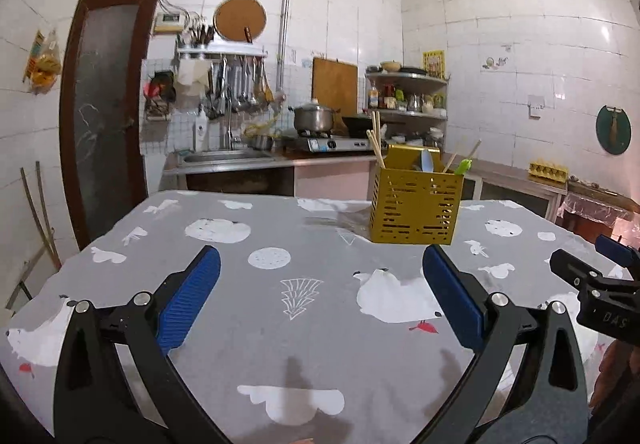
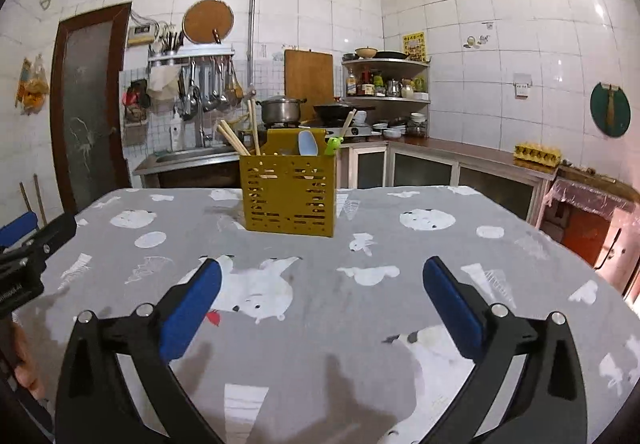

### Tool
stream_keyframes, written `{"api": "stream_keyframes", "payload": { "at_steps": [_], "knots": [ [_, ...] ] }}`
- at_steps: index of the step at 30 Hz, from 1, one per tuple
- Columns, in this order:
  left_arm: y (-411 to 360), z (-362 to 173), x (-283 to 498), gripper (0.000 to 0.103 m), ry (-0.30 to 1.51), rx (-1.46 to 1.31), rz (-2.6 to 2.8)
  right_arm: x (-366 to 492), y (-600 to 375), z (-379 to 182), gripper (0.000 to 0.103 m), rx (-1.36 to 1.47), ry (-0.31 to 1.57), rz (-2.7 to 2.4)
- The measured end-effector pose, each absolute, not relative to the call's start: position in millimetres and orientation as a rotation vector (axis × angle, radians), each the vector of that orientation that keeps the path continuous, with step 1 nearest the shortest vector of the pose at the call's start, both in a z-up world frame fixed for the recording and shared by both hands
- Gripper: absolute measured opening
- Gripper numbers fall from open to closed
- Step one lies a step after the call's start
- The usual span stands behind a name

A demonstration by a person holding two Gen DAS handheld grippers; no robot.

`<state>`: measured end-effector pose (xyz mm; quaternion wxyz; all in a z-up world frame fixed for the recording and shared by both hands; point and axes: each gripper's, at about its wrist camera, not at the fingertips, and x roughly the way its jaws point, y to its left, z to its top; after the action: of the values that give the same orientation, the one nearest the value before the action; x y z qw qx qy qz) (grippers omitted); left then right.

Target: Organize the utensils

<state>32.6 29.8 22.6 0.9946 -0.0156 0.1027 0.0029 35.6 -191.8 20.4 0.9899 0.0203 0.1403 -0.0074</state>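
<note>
One yellow holder (image 2: 287, 195) stands far across the table (image 2: 400, 324) (chopsticks (image 2: 236, 141) inside), while two grippers, left gripper (image 1: 320, 264) and right gripper (image 2: 322, 276), gape wide, empty.

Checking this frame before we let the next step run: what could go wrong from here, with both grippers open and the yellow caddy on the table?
1. The caddy stands tall on a soft tablecloth; a nudge could tip it.
2. The chopsticks lean out at angles; a gripper reaching in may knock them out.
3. The left gripper and right gripper sit side by side, both open and empty; reaching together they might collide.
</note>
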Motion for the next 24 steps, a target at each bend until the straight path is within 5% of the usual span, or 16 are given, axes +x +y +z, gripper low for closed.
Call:
{"api": "stream_keyframes", "payload": {
  "at_steps": [24],
  "knots": [
    [24,15,30,0.098,0.203,-0.002,0.016,32,-197,16,0.098,0.068,0.253,-0.045]
  ]
}}
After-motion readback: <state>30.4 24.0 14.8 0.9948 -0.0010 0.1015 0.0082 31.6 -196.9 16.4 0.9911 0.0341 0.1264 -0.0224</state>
